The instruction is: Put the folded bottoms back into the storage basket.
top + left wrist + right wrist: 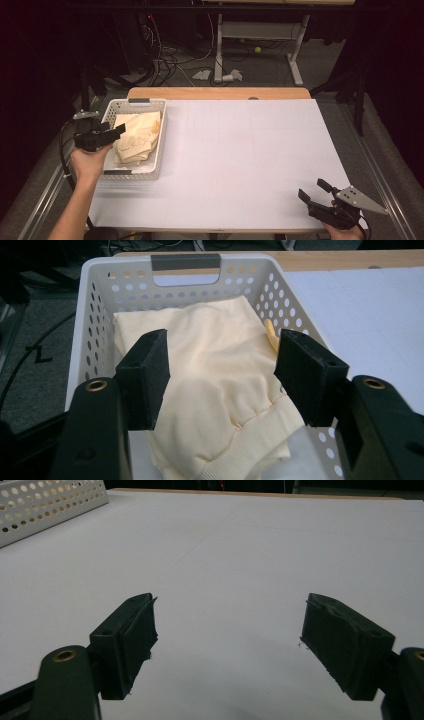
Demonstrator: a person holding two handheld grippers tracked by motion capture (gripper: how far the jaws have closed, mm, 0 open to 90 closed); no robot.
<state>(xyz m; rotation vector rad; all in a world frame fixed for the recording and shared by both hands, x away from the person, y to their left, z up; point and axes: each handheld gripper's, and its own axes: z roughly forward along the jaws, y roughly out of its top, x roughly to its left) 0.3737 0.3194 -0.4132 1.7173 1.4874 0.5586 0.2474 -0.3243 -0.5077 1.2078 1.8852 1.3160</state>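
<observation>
A white perforated basket [131, 175] stands at the table's left side and holds a crumpled pale yellow garment [136, 137]. My left gripper [114, 131] hovers at the basket's left rim, pointing in over the cloth. In the left gripper view its jaws [222, 365] stand apart above the garment [215, 355], pads off the fabric, with the basket's wall [95, 300] behind. My right gripper [311, 188] rests at the front right corner of the table, open, nothing between its fingers; in the right gripper view [227, 630] it faces bare white sheet.
A white paper sheet [240, 150] covers the wooden tabletop [215, 93]. The basket's corner [45, 505] shows far left in the right gripper view. Behind the table are a desk frame [260, 35], floor cables and dark surroundings.
</observation>
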